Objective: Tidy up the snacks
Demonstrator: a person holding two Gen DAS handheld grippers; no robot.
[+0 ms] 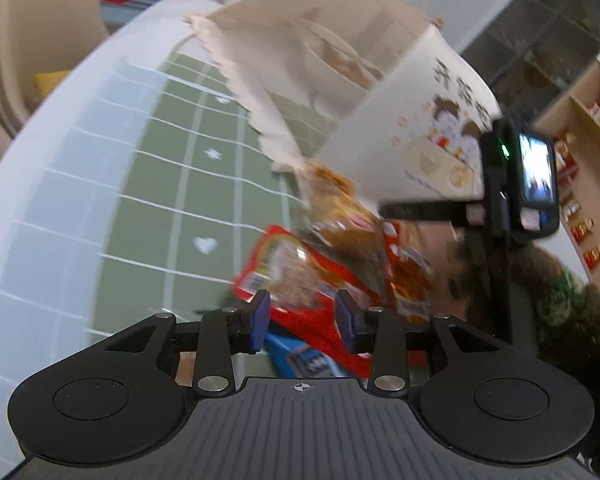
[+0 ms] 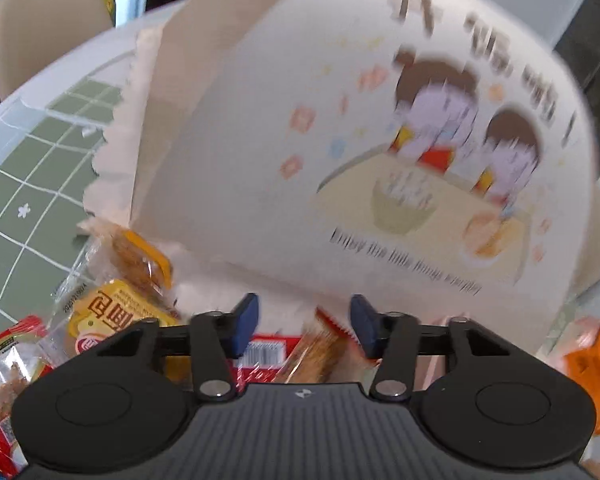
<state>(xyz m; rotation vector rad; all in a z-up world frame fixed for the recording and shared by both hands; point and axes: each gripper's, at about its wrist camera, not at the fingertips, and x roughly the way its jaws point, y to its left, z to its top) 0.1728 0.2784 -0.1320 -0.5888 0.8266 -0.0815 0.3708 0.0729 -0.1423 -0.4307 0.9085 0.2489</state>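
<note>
the snacks lie in a pile on the counter, at 9 o'clock of the paper bag (its mouth faces them). both jaws stand apart, holding nothing. next, i think: grab one packet and put it in.

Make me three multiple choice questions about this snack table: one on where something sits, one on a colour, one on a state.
1. Where does the paper bag stand?
A. behind the snack packets
B. on a chair
C. under the table

2. What colour is the middle of the tablecloth?
A. green with white lines
B. plain black
C. red stripes

3. How are the left tongs?
A. clamped on the bag
B. open, gripping nothing
C. clamped on a cup

Answers:
1 A, the packets lie in front of it.
2 A, the grid shows in both views.
3 B, a gap shows between the blue pads.
</note>
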